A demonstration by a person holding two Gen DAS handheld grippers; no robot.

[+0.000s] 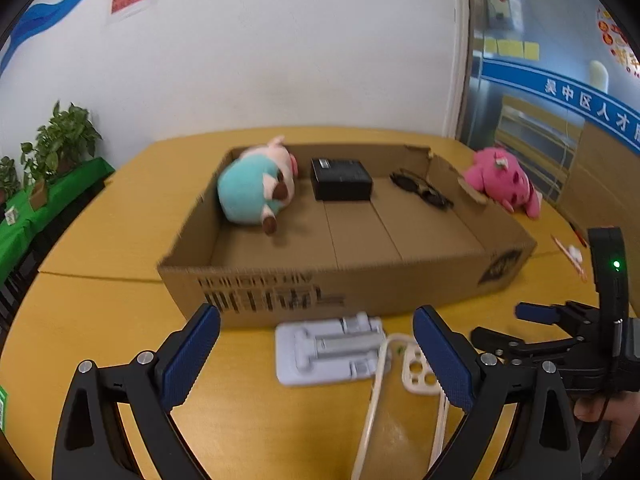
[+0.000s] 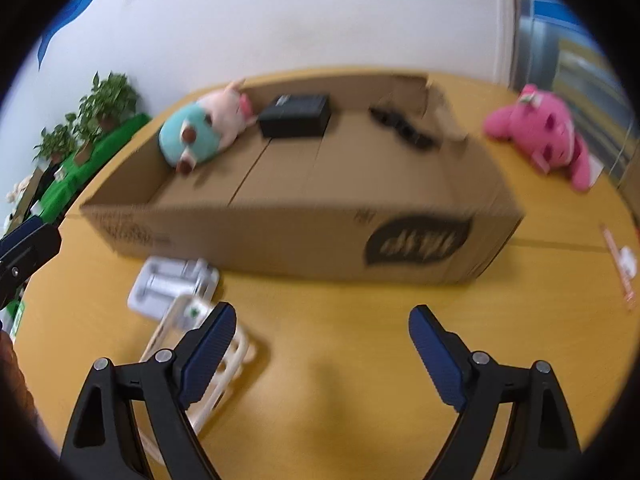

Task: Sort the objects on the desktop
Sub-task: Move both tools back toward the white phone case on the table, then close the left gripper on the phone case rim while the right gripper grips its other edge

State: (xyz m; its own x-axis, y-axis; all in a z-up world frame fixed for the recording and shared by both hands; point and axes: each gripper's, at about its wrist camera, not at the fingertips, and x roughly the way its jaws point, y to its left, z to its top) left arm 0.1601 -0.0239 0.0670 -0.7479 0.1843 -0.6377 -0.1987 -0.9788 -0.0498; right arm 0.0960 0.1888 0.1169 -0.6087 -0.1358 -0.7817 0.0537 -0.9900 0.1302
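An open cardboard box (image 1: 320, 292) (image 2: 280, 240) on the yellow table holds a teal-and-pink plush pig (image 1: 256, 188) (image 2: 200, 132), a black box (image 1: 340, 180) (image 2: 296, 116) and dark sunglasses (image 1: 420, 190) (image 2: 404, 126). A pink plush toy (image 1: 504, 180) (image 2: 544, 132) lies on the table right of the box. A white folded stand (image 1: 328, 352) (image 2: 172, 284) and a cream phone case (image 1: 404, 392) (image 2: 212, 364) lie in front of the box. My left gripper (image 1: 316, 356) is open above them. My right gripper (image 2: 322, 344) is open and empty, to the right of the case; it also shows in the left wrist view (image 1: 504, 328).
A red-and-white pen-like item (image 1: 572, 256) (image 2: 620, 268) lies on the table at the right. Potted plants (image 1: 60, 140) (image 2: 100, 112) stand on a green-covered shelf at the left. A white wall is behind the table.
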